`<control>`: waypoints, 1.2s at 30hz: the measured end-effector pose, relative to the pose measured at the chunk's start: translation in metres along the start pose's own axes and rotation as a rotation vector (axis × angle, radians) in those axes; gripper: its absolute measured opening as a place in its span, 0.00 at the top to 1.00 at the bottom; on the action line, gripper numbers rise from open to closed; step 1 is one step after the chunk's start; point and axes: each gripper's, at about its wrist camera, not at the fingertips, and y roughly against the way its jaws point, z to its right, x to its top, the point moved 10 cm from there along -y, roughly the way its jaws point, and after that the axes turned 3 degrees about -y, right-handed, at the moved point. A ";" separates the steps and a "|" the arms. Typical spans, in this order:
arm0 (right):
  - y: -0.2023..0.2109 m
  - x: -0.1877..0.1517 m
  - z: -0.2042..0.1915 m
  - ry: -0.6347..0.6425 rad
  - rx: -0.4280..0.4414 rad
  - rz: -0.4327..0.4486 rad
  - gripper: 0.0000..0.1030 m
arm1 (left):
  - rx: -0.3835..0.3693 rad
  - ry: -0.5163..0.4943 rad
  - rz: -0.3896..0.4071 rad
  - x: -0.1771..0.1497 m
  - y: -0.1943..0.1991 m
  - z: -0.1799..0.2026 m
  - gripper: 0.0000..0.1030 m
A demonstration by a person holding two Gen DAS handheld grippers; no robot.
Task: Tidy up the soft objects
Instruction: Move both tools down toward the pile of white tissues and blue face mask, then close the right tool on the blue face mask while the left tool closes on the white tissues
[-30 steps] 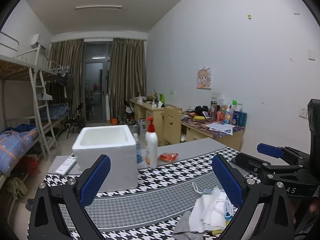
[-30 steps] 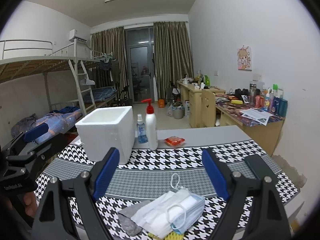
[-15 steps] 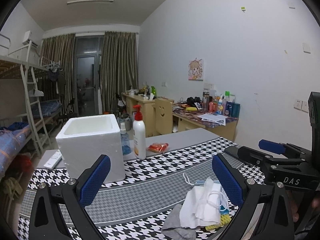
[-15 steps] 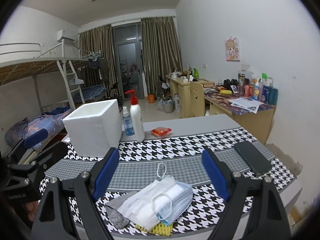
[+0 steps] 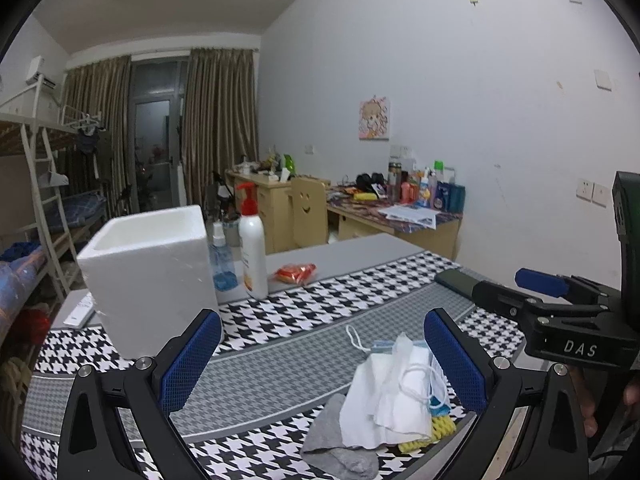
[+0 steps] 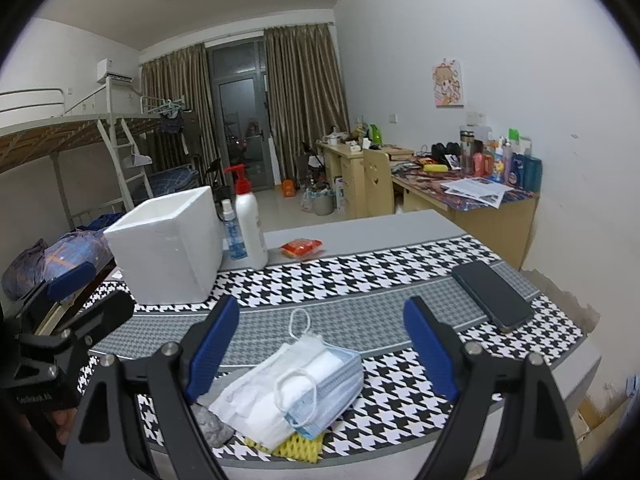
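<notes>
A pile of soft things lies near the table's front edge: white and blue face masks (image 6: 304, 384), a grey cloth (image 6: 212, 426) and a yellow foam net (image 6: 298, 446). The pile also shows in the left wrist view (image 5: 394, 392). A white foam box (image 5: 154, 276) stands open-topped at the back left, also in the right wrist view (image 6: 170, 246). My left gripper (image 5: 320, 360) is open and empty, above the table left of the pile. My right gripper (image 6: 322, 346) is open and empty, just above the pile.
A white pump bottle (image 6: 250, 220) and a small blue spray bottle (image 6: 232, 234) stand beside the box. A red snack packet (image 6: 302, 248) lies behind. A dark phone (image 6: 492, 296) lies at the right on the houndstooth cloth (image 6: 380, 276).
Both grippers have moved lower and nearer the table; the mask pile now sits larger between the right gripper's fingers. Both stay open. Nothing on the table has moved.
</notes>
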 end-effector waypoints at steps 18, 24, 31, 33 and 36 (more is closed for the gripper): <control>-0.024 -0.022 0.028 -0.028 -0.032 -0.092 0.15 | -0.089 -0.050 -0.145 -0.046 -0.037 0.029 0.01; -0.039 -0.038 0.038 -0.060 -0.040 -0.151 0.15 | -0.081 -0.067 -0.143 -0.050 -0.043 0.032 0.01; -0.057 -0.054 0.045 -0.084 -0.046 -0.212 0.15 | -0.114 -0.072 -0.196 -0.062 -0.055 0.039 0.01; -0.061 -0.059 0.046 -0.090 -0.039 -0.230 0.15 | -0.115 -0.082 -0.203 -0.065 -0.057 0.041 0.01; -0.067 -0.063 0.047 -0.104 -0.030 -0.250 0.21 | -0.123 -0.087 -0.220 -0.069 -0.061 0.045 0.01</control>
